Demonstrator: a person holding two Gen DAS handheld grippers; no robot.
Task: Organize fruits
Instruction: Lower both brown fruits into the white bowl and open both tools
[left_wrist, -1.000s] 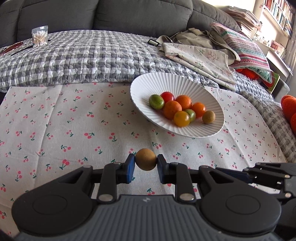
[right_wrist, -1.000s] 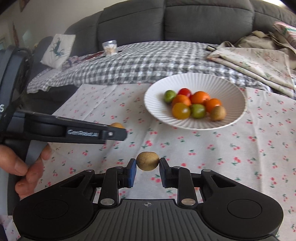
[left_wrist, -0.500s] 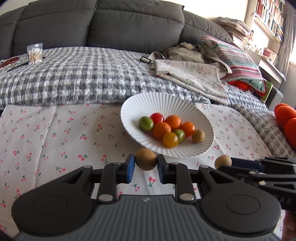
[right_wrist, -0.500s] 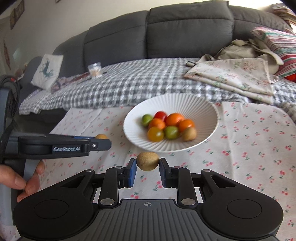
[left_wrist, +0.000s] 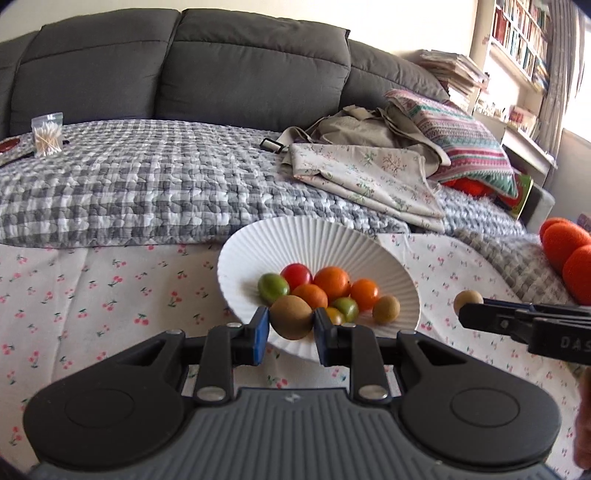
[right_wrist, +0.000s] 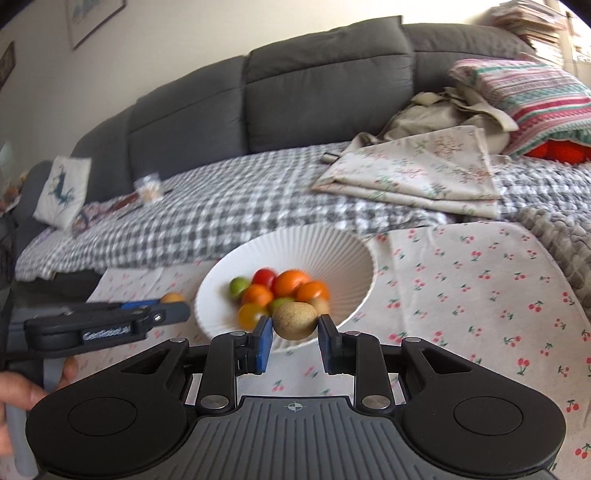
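Two fruits in the air at once — my left gripper (left_wrist: 290, 332) is clamped on a brown kiwi (left_wrist: 291, 316), and my right gripper (right_wrist: 294, 338) is pinching a second kiwi (right_wrist: 295, 320) just the same, blue pads pressed on either side of each. Both hang at the near rim of the white ribbed bowl (left_wrist: 314, 236), which sits on the cherry-print cloth (left_wrist: 92, 295). Inside it, a heap of tomatoes (left_wrist: 295, 275) and oranges (left_wrist: 331, 282), plus one kiwi already resting toward the right side (left_wrist: 386, 309).

My read: this is the carry-in, release not yet made. To do it well, I'd bring each kiwi over a bare patch of the bowl rather than over the pile — the right side of the bowl floor looks freest. The bowl slopes steeply, so I'd go low before opening, or the fruit will roll and knock the tomatoes about. One hand at a time, too; the grippers are near each other and could clash over the rim. Gentle squeeze only, since kiwi bruises. The right view is blurred, so the fine spacing there I can't judge.
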